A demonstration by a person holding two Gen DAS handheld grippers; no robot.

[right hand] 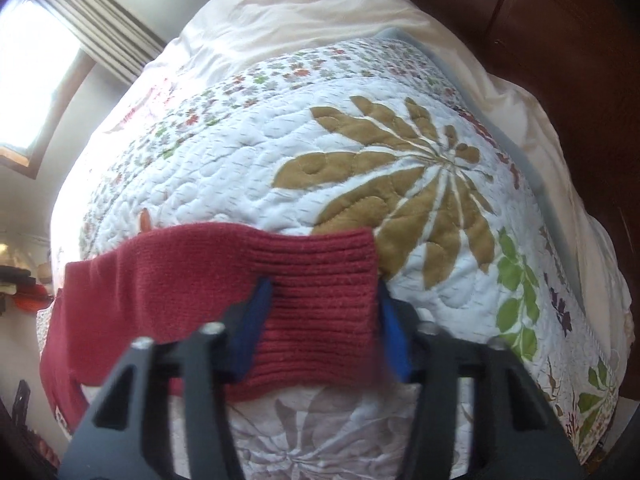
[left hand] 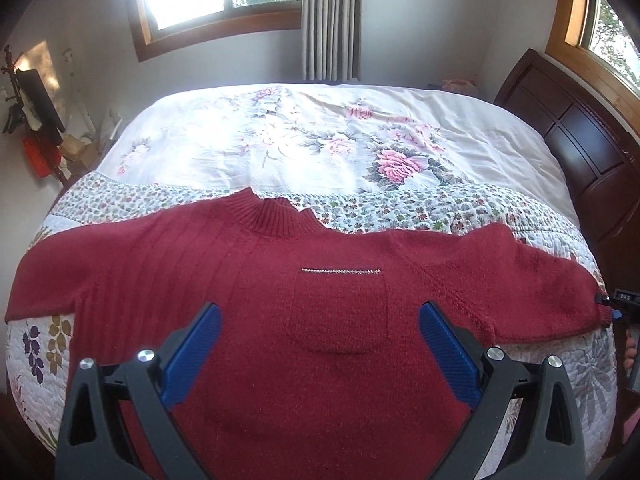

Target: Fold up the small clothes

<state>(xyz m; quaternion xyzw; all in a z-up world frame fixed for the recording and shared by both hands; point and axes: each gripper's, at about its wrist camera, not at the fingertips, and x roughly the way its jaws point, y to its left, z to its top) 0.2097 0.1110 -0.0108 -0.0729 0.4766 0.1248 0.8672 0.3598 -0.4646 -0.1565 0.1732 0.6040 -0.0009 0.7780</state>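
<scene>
2 quilts (left hand: 360, 204) seemingly cover bed (left hand: 460, 108).

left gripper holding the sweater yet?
No: the left gripper is open over the flat sweater, blue fingers spread wide, nothing pinched.

I see a dark red sweater (left hand: 320, 320) with a thin pale stitched line across its chest. Under it, my view shows a white quilt (right hand: 248, 168) with tan and green leaf shapes. Farther off, the cream sheet (left hand: 320, 140) carries pink roses. Both grippers have blue pads (left hand: 192, 356) on black frames.
</scene>
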